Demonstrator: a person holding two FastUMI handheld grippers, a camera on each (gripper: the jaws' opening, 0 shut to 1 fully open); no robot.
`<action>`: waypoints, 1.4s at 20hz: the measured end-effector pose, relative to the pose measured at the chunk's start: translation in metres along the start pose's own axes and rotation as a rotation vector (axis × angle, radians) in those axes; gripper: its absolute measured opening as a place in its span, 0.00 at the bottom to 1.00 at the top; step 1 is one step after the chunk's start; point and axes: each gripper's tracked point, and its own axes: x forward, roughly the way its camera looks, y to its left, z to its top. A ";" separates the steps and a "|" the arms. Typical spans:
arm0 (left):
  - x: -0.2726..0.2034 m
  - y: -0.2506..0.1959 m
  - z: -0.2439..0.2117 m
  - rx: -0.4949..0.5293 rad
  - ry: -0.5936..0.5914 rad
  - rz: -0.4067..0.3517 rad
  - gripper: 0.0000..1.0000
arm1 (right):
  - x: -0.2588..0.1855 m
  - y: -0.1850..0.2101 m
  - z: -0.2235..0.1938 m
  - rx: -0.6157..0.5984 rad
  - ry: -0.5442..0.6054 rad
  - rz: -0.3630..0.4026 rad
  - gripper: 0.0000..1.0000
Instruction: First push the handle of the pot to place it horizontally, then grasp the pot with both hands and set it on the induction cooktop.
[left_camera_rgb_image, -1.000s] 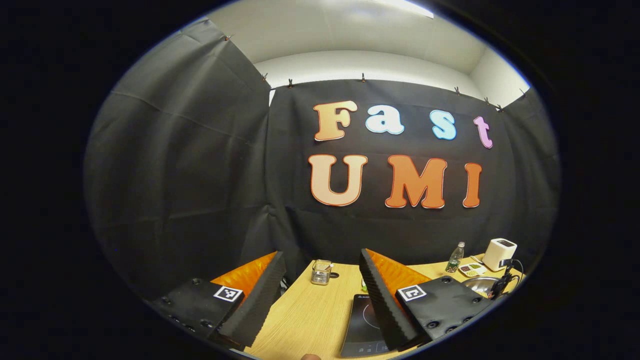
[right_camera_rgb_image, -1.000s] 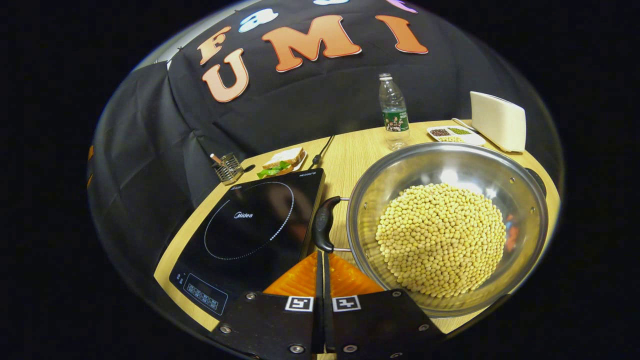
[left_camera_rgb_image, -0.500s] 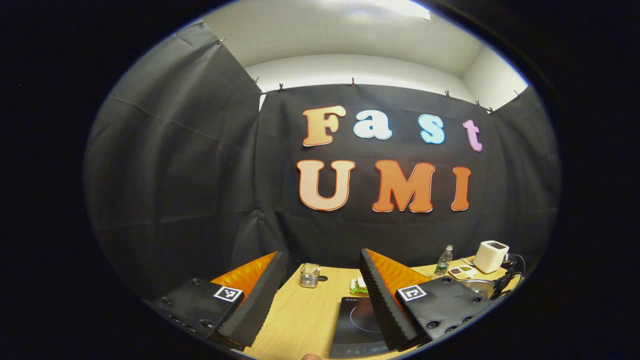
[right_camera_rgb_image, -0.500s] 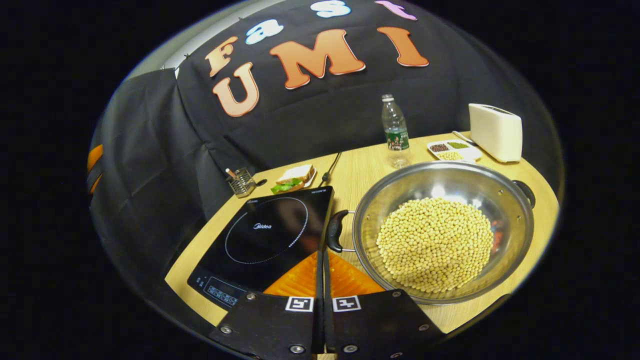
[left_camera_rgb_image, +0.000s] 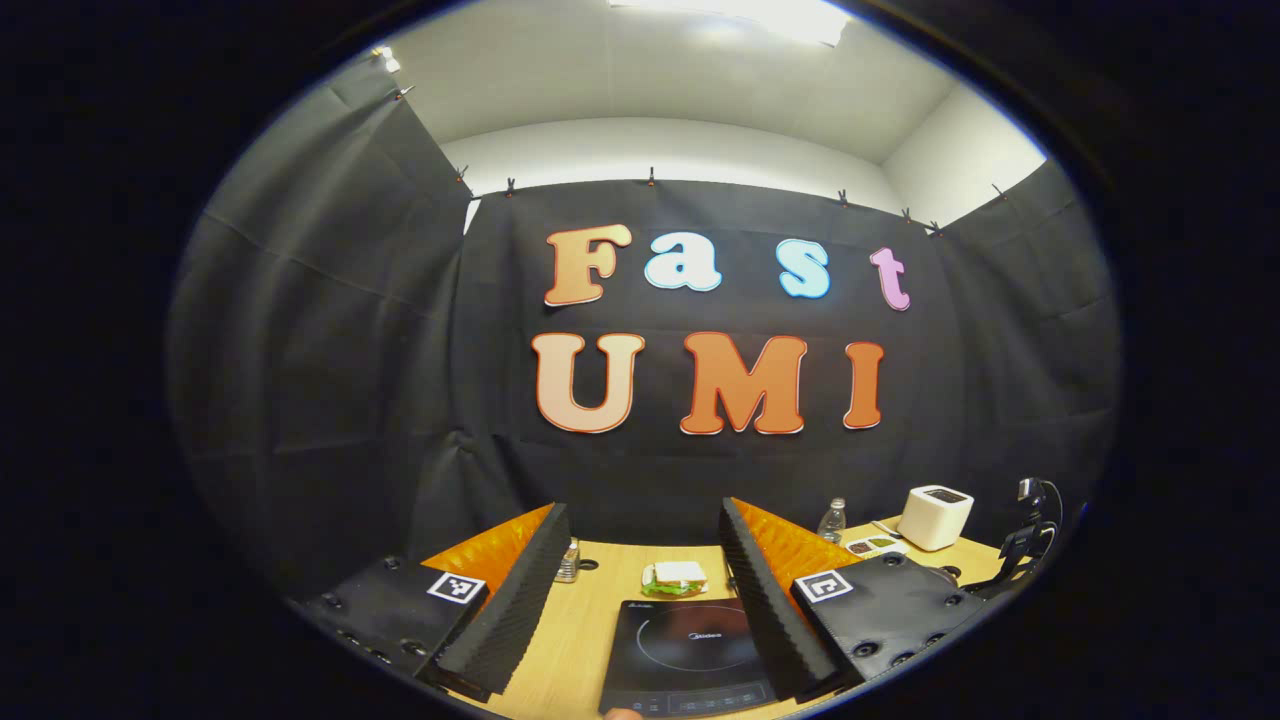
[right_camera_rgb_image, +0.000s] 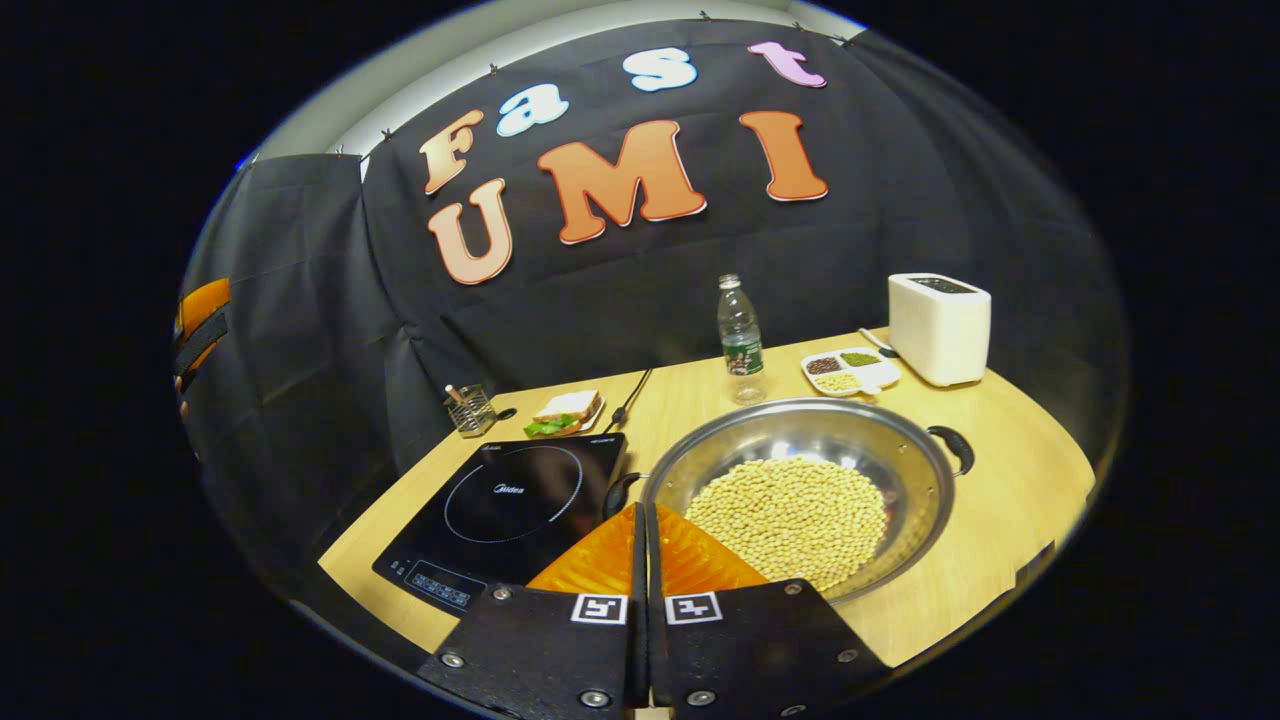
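Observation:
A steel pot (right_camera_rgb_image: 800, 432) heaped with soybeans (right_camera_rgb_image: 790, 515) sits on the wooden table (right_camera_rgb_image: 1010, 495), right of the black induction cooktop (right_camera_rgb_image: 510, 500). One black handle (right_camera_rgb_image: 620, 492) faces the cooktop, the other (right_camera_rgb_image: 955, 448) points to the far right. My right gripper (right_camera_rgb_image: 645, 512) is shut and empty, hovering just in front of the near handle without touching it. My left gripper (left_camera_rgb_image: 640, 515) is open and empty, held high over the table's front, with the cooktop (left_camera_rgb_image: 695, 648) showing between its fingers. In the right gripper view the left gripper (right_camera_rgb_image: 200, 320) appears at the far left edge.
Behind the cooktop lie a sandwich on a plate (right_camera_rgb_image: 568, 412) and a small wire holder (right_camera_rgb_image: 470, 410). A water bottle (right_camera_rgb_image: 740, 340), a divided dish of beans (right_camera_rgb_image: 848, 368) and a white toaster (right_camera_rgb_image: 938, 315) stand at the back right. A cable (right_camera_rgb_image: 630, 400) runs to the back.
My right gripper has drawn back and risen from the pot's near handle, staying shut. The left gripper view has shifted so the cooktop now sits between its open fingers.

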 end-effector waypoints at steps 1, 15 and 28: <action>0.002 -0.012 -0.004 -0.002 0.005 -0.017 0.97 | -0.004 -0.009 0.003 0.006 -0.012 -0.011 0.00; 0.047 -0.196 -0.134 -0.023 0.211 -0.259 0.97 | -0.048 -0.145 0.037 -0.012 -0.103 -0.219 0.81; 0.079 -0.278 -0.313 -0.011 0.556 -0.309 0.98 | -0.016 -0.218 0.022 0.020 -0.026 -0.326 0.94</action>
